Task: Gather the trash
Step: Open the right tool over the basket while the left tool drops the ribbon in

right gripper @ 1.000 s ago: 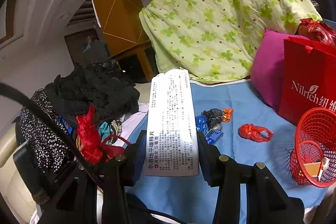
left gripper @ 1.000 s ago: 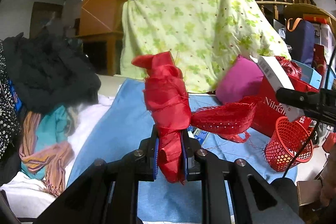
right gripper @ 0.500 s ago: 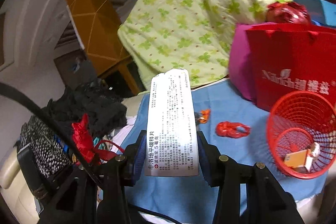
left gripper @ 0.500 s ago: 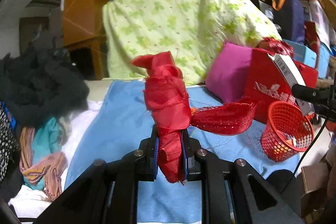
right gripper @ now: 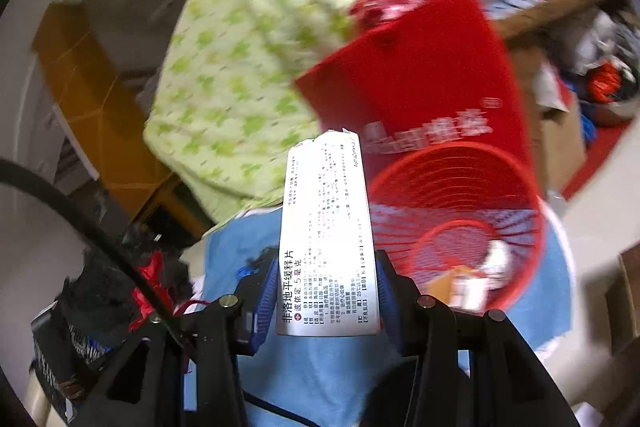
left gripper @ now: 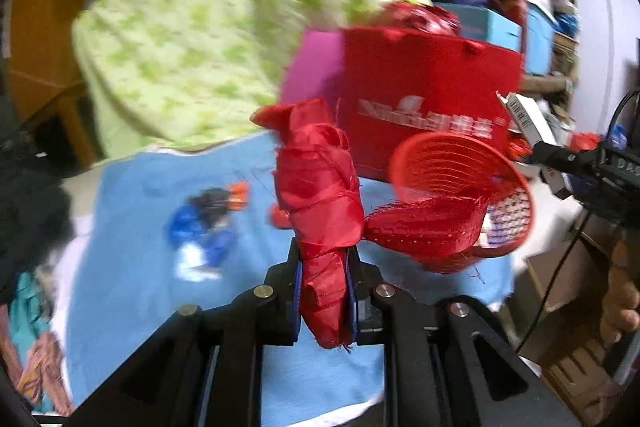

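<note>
Here we see the right gripper [right gripper: 326,301] pinching a medicine box [right gripper: 326,239] upright, the red basket [right gripper: 456,223] just right of it; the left gripper [left gripper: 323,291] clamps a red fabric scrap [left gripper: 320,203], the basket [left gripper: 460,195] further right.

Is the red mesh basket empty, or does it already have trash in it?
Not empty. In the right wrist view the red mesh basket holds a few pieces at its bottom, whitish and tan; blur hides what they are.

Basket before the bag
The mesh basket [right gripper: 456,223] stands on the cloth [right gripper: 320,367], just before the paper bag [right gripper: 420,79]; wrappers [left gripper: 208,227] lie left
</note>
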